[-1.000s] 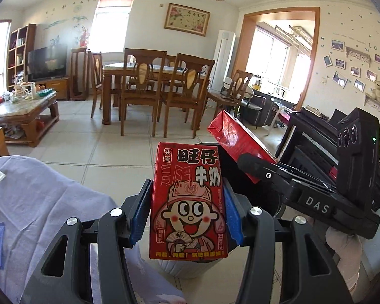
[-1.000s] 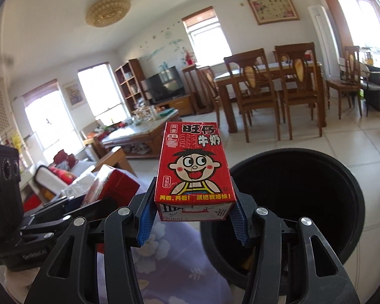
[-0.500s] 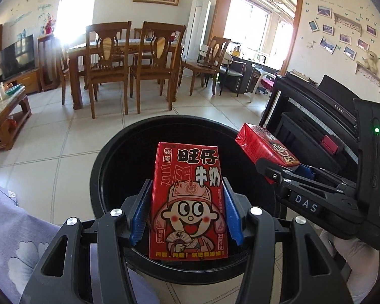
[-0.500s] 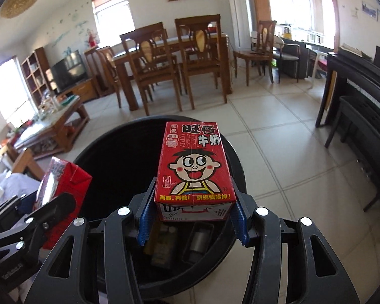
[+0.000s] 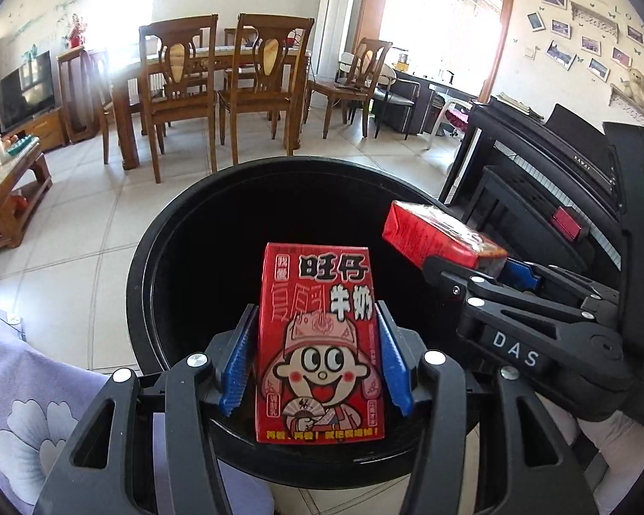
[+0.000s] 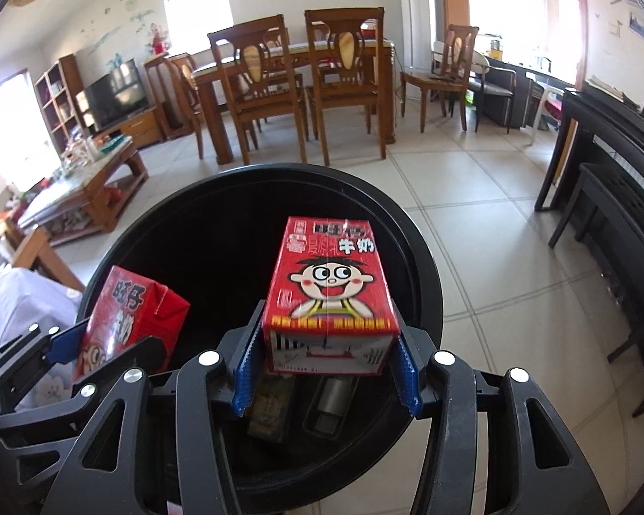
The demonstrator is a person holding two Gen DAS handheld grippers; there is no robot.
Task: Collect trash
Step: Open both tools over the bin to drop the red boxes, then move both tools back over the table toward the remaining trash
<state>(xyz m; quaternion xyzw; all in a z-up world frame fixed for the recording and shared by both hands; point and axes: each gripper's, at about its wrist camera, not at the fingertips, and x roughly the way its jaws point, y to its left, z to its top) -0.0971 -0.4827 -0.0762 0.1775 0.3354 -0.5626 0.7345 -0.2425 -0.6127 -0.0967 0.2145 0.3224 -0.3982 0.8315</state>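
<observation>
Sunlit, tiled living-dining room (image 5: 77,231) behind it all: wooden dining table (image 6: 292,60) with high-backed chairs (image 5: 180,90) at 12 o'clock, black piano (image 5: 549,180) at 3 o'clock, low coffee table (image 6: 86,189) and television (image 6: 113,96) at 9 o'clock, floral cloth (image 5: 30,399) at 8 o'clock in the left wrist view. Centre frame in both views, round black trash bin (image 5: 150,266), mouth wide and dark, rim directly under both tools. Poised over the bin's near rim, left gripper (image 5: 317,369), blue pads (image 5: 236,369) clamped on the sides of a red milk carton (image 5: 320,343), cartoon face upright and toward the lens. Alongside at 3 o'clock, right gripper (image 6: 326,369), likewise closed on a second red carton (image 6: 330,296), tipped forward over the opening, barcode end toward the camera. Seen from the right wrist, left tool's carton at 8 o'clock, overlapping the bin's rim; seen from the left wrist, second carton at 2 o'clock, above the far right rim. Down inside the bin, at 6 o'clock beneath the right tool, two discarded items: a boxy pack (image 6: 270,403) and a grey cylinder (image 6: 330,399), details too dim to make out.
</observation>
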